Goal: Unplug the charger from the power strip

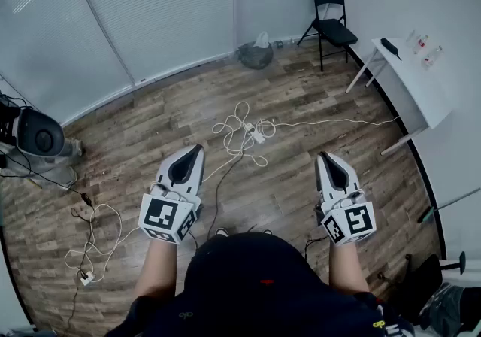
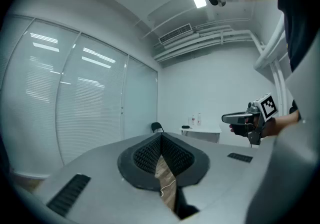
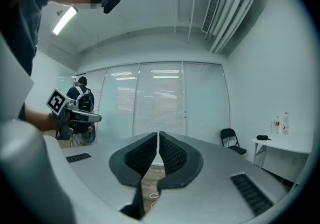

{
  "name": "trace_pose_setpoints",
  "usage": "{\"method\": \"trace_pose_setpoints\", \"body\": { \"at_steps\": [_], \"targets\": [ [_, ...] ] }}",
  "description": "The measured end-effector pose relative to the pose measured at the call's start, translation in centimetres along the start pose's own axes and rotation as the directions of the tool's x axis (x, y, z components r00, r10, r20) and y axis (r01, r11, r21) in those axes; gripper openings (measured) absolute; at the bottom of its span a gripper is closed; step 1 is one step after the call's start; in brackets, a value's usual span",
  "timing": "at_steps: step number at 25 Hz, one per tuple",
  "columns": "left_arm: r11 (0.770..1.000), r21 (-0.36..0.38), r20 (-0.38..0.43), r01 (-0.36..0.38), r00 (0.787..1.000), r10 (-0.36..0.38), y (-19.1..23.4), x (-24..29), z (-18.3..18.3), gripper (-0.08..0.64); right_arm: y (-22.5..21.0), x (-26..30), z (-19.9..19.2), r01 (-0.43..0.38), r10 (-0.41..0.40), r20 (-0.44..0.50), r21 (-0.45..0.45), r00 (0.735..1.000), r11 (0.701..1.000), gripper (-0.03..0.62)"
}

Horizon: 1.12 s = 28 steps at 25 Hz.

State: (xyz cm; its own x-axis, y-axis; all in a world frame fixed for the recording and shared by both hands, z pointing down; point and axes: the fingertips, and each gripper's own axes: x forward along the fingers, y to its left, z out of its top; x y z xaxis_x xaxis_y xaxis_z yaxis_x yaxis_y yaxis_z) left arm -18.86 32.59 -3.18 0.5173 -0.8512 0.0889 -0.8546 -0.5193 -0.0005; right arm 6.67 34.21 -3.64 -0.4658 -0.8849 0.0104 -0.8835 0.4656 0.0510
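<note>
The strip (image 1: 255, 132) is lying flat on the wood floor (image 1: 316, 98), ahead of the person and roughly midway between the two grippers' lines of aim. Its long axis is slanting from far-left to near-right in the head view. It is too small there to tell the charger apart from it. White cable (image 1: 229, 131) is looping around the strip on its left and near sides, and one thin strand (image 1: 331, 123) is running off to the right, toward the table (image 1: 413, 80).

The left gripper (image 1: 194, 153) is hanging in the air well short of the strip, on its near-left, pointing level. Its jaws are meeting at the tips with nothing between them (image 2: 161, 138).

The right gripper (image 1: 326, 159) is hanging on the strip's near-right, equally far back and level. Its jaws are also pressed together on nothing (image 3: 158, 135).

Beyond the strip, a black chair (image 1: 331, 23) is standing by the far wall.
</note>
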Motion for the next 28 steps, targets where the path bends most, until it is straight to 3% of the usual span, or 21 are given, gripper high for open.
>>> {"method": "trace_pose_setpoints", "body": {
  "at_steps": [9,17,22,28],
  "targets": [
    [1.0,0.016,-0.029,0.015,0.999,-0.015,-1.1,-0.8,-0.7,0.018,0.7,-0.6,-0.3,-0.02,0.02,-0.01,-0.011,1.0,1.0,0.034],
    [0.999,0.001,-0.058,0.032,0.998,-0.032,-2.3,-0.4,-1.6,0.018,-0.1,-1.2,-1.3,-0.012,0.012,-0.007,0.07,1.0,0.997,0.034],
    [0.999,-0.026,-0.078,0.024,0.997,-0.026,-4.5,0.6,-2.4,0.018,-1.9,-3.0,-2.5,-0.03,0.032,-0.026,0.085,0.999,0.996,0.034],
    [1.0,-0.006,-0.132,0.02,0.991,-0.02,-8.5,2.0,-4.3,0.018,-4.8,-5.5,-5.4,-0.068,0.077,-0.072,0.121,0.994,0.99,0.034]
  ]
}}
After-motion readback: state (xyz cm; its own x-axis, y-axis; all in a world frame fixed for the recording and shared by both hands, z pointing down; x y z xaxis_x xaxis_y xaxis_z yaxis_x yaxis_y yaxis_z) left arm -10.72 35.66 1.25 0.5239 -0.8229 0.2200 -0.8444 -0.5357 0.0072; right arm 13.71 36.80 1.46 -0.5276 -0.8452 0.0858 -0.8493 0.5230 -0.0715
